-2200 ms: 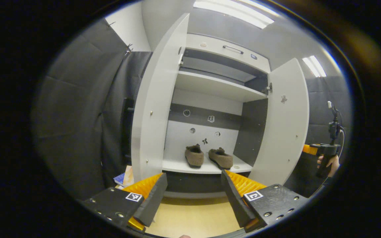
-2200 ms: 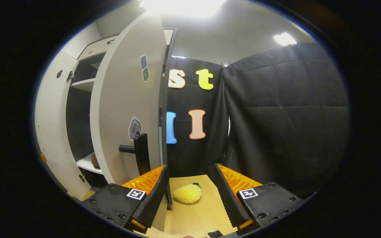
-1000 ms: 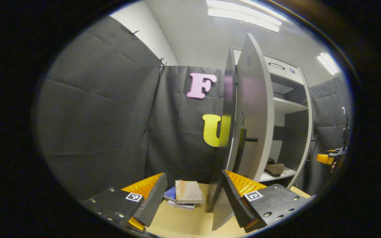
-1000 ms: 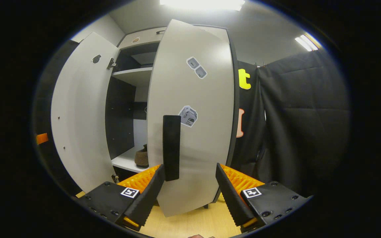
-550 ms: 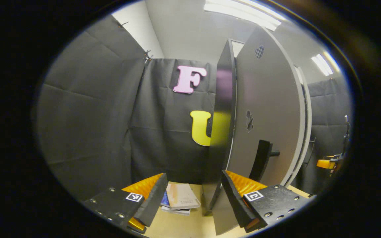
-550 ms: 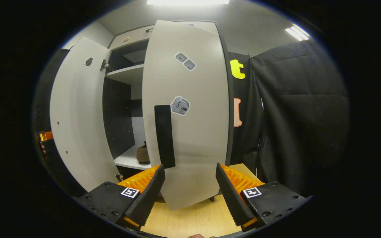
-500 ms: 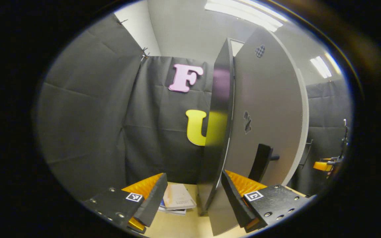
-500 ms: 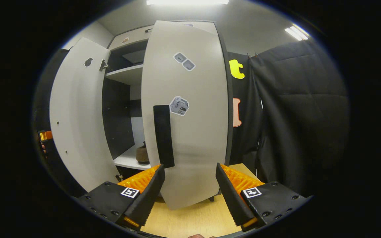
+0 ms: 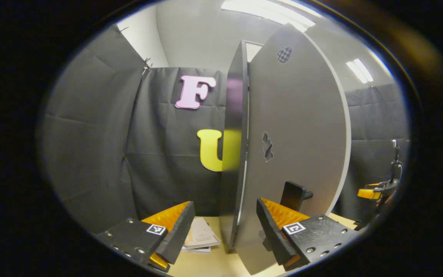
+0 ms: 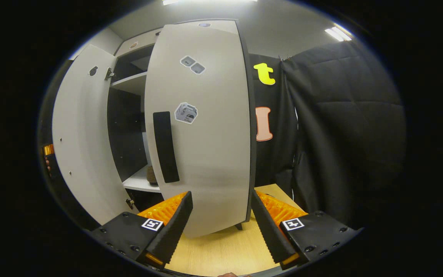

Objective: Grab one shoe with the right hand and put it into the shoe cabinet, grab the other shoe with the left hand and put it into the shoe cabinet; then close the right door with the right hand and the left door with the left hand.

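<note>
Left gripper was held with its fingers spread wide, nothing between them; the left door was seen close ahead and slightly right, its black handle just above the right finger; a stack of books lay on the floor beyond the left finger. Right gripper was likewise spread wide and empty; the right door stood directly ahead, part-closed, its handle up and left of the fingers; one shoe was glimpsed on the cabinet's lower shelf, left of that door.
</note>
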The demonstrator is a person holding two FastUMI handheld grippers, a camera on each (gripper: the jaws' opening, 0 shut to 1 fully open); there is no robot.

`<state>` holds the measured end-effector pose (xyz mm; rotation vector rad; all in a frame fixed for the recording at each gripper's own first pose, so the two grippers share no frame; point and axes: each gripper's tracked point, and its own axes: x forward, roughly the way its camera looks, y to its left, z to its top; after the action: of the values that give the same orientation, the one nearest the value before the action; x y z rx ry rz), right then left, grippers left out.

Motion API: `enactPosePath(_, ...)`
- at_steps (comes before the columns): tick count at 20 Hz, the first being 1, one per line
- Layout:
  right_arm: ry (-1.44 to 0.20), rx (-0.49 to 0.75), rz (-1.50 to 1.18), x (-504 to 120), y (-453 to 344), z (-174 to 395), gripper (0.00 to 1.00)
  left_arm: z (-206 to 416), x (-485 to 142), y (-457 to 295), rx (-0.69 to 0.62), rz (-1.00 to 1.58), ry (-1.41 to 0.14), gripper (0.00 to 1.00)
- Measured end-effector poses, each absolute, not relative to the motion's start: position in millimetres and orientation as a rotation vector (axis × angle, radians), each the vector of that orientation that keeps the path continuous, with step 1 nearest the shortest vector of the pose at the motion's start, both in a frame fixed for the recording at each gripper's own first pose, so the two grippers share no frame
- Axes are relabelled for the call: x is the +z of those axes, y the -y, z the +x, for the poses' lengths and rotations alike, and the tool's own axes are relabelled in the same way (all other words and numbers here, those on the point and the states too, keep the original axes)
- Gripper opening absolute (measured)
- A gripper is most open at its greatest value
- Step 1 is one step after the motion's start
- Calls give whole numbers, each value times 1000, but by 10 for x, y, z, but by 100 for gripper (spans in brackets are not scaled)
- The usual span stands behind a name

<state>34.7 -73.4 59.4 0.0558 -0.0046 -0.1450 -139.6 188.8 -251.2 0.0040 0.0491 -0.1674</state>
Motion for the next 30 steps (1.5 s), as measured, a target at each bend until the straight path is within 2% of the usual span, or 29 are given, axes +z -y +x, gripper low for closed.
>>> enactPosePath(2,5,-146,61,603,799,376,93,-1377,-2486,-1641,-189,15,-58,98)
enactPosePath(3,11,-149,61,627,832,398,96,-1376,-2488,-1522,-188,27,-59,100)
enactPosePath(4,17,-151,61,647,875,409,93,-1372,-2486,-1415,-178,37,-62,100)
enactPosePath(5,23,-151,62,673,916,423,96,-1372,-2499,-1310,-165,41,-63,100)
enactPosePath(10,8,-139,59,709,1143,528,96,-1255,-2596,-712,-90,46,-75,100)
enactPosePath(11,6,-135,62,710,1194,522,93,-1218,-2655,-561,-93,44,-80,100)
enactPosePath(12,8,-132,66,722,1246,527,96,-1179,-2715,-417,-95,27,-86,100)
enactPosePath(13,9,-130,69,729,1295,536,93,-1151,-2788,-313,-87,-2,-91,100)
enactPosePath(15,15,-129,78,746,1407,547,96,-1132,-2891,-167,-70,-54,-100,100)
enactPosePath(17,22,-129,92,770,1496,556,93,-1153,-2901,-144,-26,-53,-94,99)
enactPosePath(18,27,-130,101,775,1535,553,96,-1168,-2879,-144,-14,-48,-87,99)
enactPosePath(19,32,-132,108,779,1566,543,93,-1195,-2855,-138,-10,-46,-79,99)
enactPosePath(20,36,-139,114,779,1599,546,98,-1209,-2824,-112,-9,-43,-66,100)
enactPosePath(21,42,-149,119,775,1630,545,93,-1237,-2762,-113,-5,-35,-44,100)
enactPosePath(22,45,-159,126,772,1657,544,97,-1291,-2676,-119,1,-23,-15,100)
enactPosePath(23,48,-166,134,772,1680,544,92,-1322,-2606,-121,3,-15,6,99)
enactPosePath(25,61,-179,150,815,1697,562,92,-1395,-2525,-111,8,-20,51,99)
enactPosePath(26,71,-185,153,842,1696,570,92,-1432,-2482,-98,7,-31,70,93)
enactPosePath(27,84,-189,152,879,1683,578,92,-1453,-2454,-107,10,-43,83,93)
enactPosePath(29,109,-190,137,966,1637,574,100,-1494,-2477,-135,24,-67,89,94)
enactPosePath(30,121,-190,123,1005,1601,571,100,-1508,-2526,-146,30,-83,81,96)
